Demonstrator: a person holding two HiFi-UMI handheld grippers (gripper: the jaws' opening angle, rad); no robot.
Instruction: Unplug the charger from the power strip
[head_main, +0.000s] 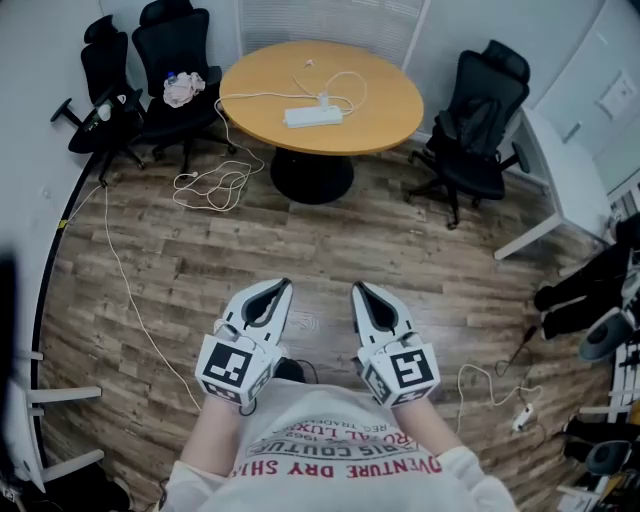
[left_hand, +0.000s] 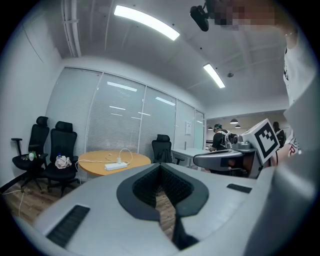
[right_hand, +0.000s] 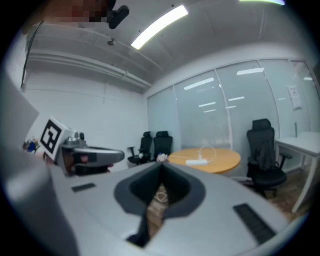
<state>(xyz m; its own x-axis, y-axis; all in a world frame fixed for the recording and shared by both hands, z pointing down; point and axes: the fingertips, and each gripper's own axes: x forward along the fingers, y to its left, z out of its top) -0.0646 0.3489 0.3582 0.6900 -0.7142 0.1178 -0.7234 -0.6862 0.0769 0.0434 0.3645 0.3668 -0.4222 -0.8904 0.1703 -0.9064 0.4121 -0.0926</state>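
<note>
A white power strip (head_main: 313, 116) lies on the round wooden table (head_main: 380, 120) far ahead, with a small white charger (head_main: 323, 99) plugged into its right end and a thin white cable looping away over the tabletop. The strip also shows in the left gripper view (left_hand: 115, 166) and in the right gripper view (right_hand: 196, 162). My left gripper (head_main: 283, 288) and right gripper (head_main: 358, 290) are held side by side low over the floor, well short of the table. Both are shut with nothing between their jaws, and both point toward the table.
Two black office chairs (head_main: 170, 50) stand left of the table, one with a bundled cloth (head_main: 183, 88) on it. Another chair (head_main: 480, 125) stands to the right. A white cable (head_main: 215, 185) coils on the wooden floor. A white desk (head_main: 560, 175) lines the right side.
</note>
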